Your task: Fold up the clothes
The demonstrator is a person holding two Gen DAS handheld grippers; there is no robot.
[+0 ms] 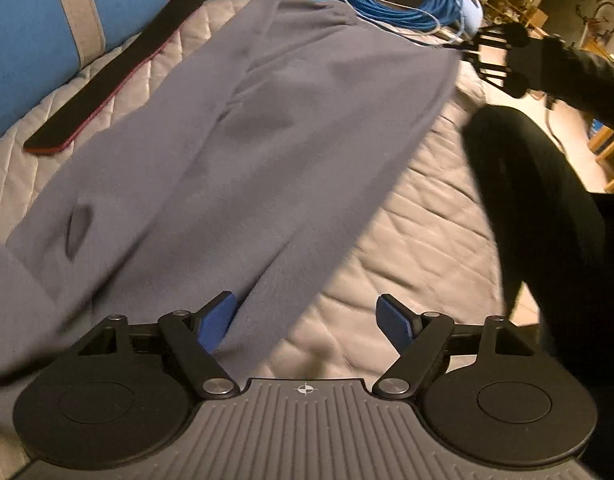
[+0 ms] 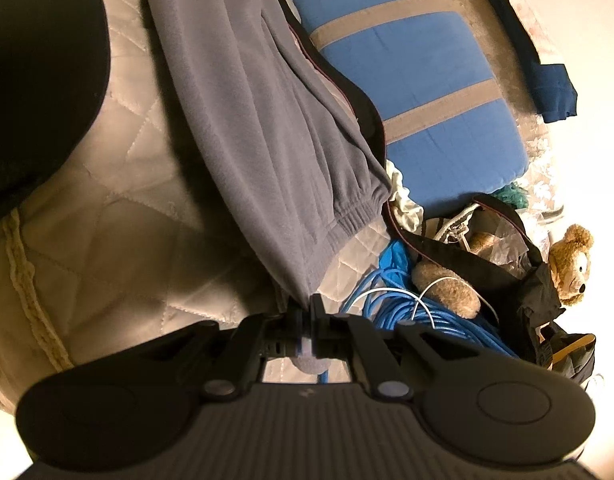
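Observation:
Grey sweatpants [image 1: 267,120] lie spread lengthwise on the quilted bed [image 1: 407,240]. In the left wrist view my left gripper [image 1: 309,320] hangs open just above the near end of the pants. Its left blue pad [image 1: 221,322] is over the fabric's edge and its right pad [image 1: 395,322] is over bare quilt; neither presses on anything. My right gripper [image 1: 465,50] shows at the far right corner of the pants. In the right wrist view that gripper [image 2: 306,310] is shut on a pinch of the grey fabric [image 2: 247,120], beside the elastic band [image 2: 357,216].
A coil of blue cable [image 2: 407,316] lies beside the right gripper, with a teddy bear [image 2: 573,264] and a black bag [image 2: 507,264] past it. A black strap with a red edge [image 1: 119,80] and a blue striped cushion [image 2: 407,92] border the pants. A person's dark-clothed leg [image 1: 527,200] stands at the bed's right edge.

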